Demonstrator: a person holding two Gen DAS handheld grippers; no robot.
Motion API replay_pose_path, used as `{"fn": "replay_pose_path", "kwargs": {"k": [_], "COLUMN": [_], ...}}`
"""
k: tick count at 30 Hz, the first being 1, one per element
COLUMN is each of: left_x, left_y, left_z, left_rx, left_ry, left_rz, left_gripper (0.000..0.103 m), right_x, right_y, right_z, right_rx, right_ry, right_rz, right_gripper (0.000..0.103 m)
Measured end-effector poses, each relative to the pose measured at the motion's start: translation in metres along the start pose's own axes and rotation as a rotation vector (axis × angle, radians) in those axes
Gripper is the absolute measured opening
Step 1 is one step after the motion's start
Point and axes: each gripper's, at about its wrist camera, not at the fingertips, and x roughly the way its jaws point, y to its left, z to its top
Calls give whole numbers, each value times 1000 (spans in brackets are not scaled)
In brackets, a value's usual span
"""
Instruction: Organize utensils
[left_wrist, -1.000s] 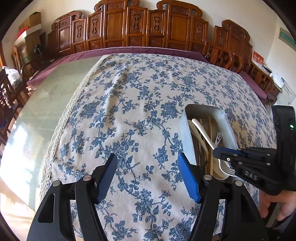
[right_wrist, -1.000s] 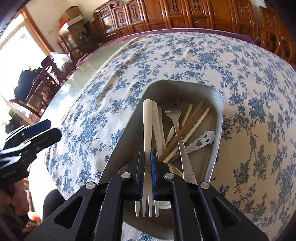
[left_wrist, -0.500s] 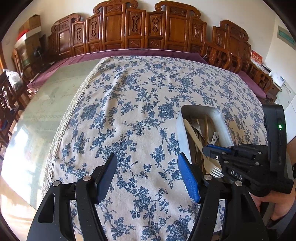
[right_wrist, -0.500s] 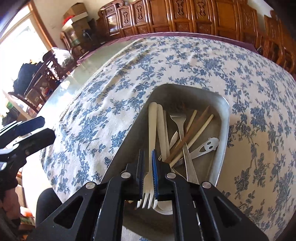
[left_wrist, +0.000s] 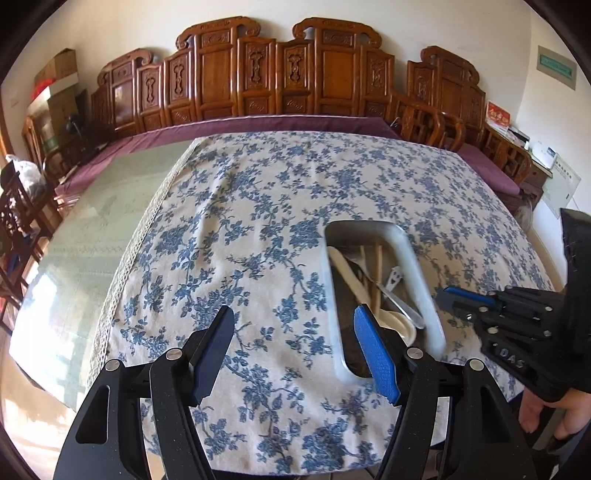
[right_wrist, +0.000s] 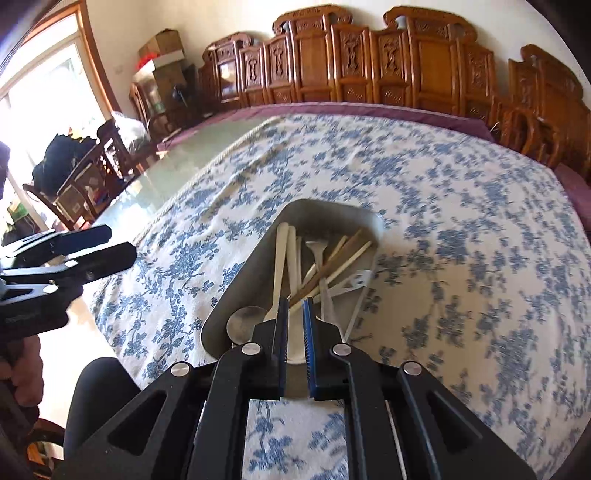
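A metal tray (left_wrist: 415, 266) (right_wrist: 240, 280) sits on the floral tablecloth near the front edge. It holds several utensils: a white plastic fork (right_wrist: 280, 254), white spoons (left_wrist: 397, 321), wooden chopsticks (right_wrist: 332, 264), a metal fork (right_wrist: 319, 258), a metal spoon (right_wrist: 242, 325) and a skull-faced utensil (right_wrist: 354, 280). My right gripper (right_wrist: 294, 306) is slightly open and empty, just behind the tray's near end. It also shows in the left wrist view (left_wrist: 448, 299), right of the tray. My left gripper (left_wrist: 293, 332) is wide open and empty above the cloth, left of the tray.
The blue floral tablecloth (left_wrist: 295, 192) covers most of the table; bare glass tabletop (left_wrist: 92, 221) lies to the left. Carved wooden chairs (left_wrist: 280, 81) line the far side. The table's front edge is close below the grippers.
My right gripper has let go of the white plastic fork, which now lies in the tray. The gripper has opened a little and pulled back to the right.
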Motion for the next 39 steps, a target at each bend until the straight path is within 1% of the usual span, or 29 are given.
{"fn": "replay_pose_path", "kwargs": {"k": [2, 4, 5, 7, 8, 9, 10, 12, 13, 15, 18, 20, 26, 33, 36, 39], "left_x": [-5, -10, -13, -21, -23, -27, -29, -35, -37, -42, -50, -53, -68, -84, -100, -115], "left_y": [-5, -12, -15, -21, -24, -27, -30, -37, -38, -45, -55, -59, -74, -86, -90, -93], "left_z": [-3, -6, -7, -11, -12, -14, -16, -21, -22, -28, -37, -43, -59, -66, -63, -58], "left_rx": [3, 12, 15, 20, 23, 26, 26, 28, 31, 39, 59, 62, 61, 60, 74, 69], "left_ry": [-3, -10, -13, -35, -40, -43, -45, -45, -45, -45, -54, -55, -64, -60, -96, -124], "left_rz": [-2, -3, -2, -2, -4, -10, -12, -18, -22, -25, -18, -10, -25, -41, -20, -19], "left_gripper": [64, 65, 73, 81, 83, 84, 88, 88, 88, 95, 95, 95, 95, 95, 95, 95], "right_x": [-14, -27, -32, -46, -52, -58, -65, -76, -83, -95, -112, -121, -150, -179, -191, -203], "right_y": [-1, -2, -2, -2, -3, -4, -5, -7, -8, -11, -14, -16, -18, -12, -10, -9], "right_z": [-3, -7, -9, -14, -17, -20, -23, -29, -33, -40, -51, -57, -76, -90, -90, -88], "right_rx": [0, -2, -2, 0, 2, 5, 8, 17, 23, 37, 52, 62, 78, 72, 73, 78], "right_ry": [-20, -40, -49, -67, -76, -87, -99, -121, -131, -150, -184, -197, -231, -278, -298, -316], "right_rz": [-8, -17, -21, -31, -38, -48, -61, -76, -84, -112, -143, -162, -197, -232, -249, -267], "right_gripper": [11, 15, 17, 19, 24, 34, 38, 51, 55, 78, 94, 99, 100, 100, 100, 100]}}
